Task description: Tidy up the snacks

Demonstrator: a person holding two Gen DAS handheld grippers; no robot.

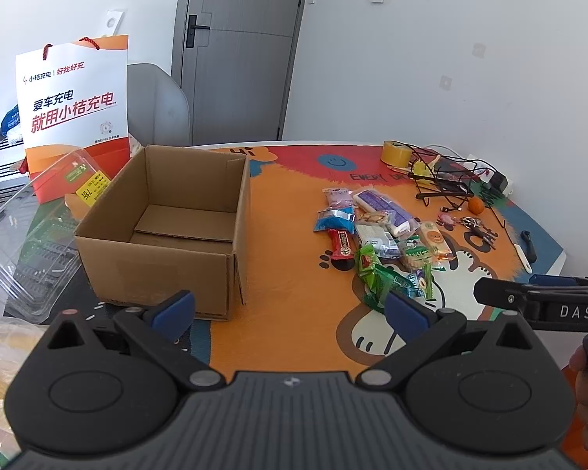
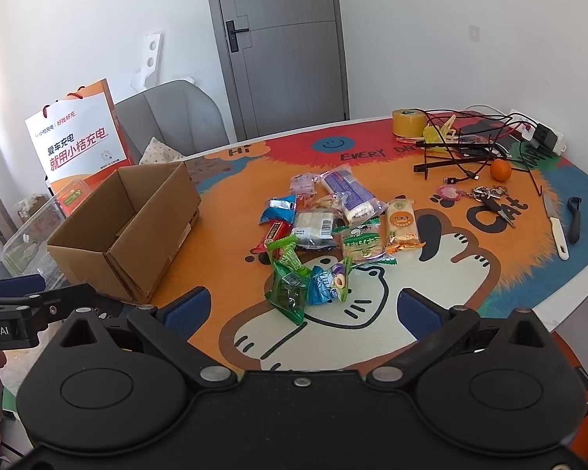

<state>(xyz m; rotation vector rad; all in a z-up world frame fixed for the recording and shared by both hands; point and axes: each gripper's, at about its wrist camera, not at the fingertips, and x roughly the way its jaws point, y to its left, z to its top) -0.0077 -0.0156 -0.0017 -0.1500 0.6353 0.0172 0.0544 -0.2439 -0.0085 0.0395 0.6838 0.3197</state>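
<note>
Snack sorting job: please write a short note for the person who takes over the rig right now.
Left claw: open, holds nothing, hangs over the table edge near the box.
Right claw: open, holds nothing, hangs just short of the snack pile.
Box: open, on the left of the mat, nothing inside.
Snack pile: all packets lie loose mid-mat, to the right of the box; green packets are nearest the right claw.
Done: nothing packed.
Left: probably move every packet into the box. Tape, cables, orange, keys and knife at the far right are not snack packets.
</note>
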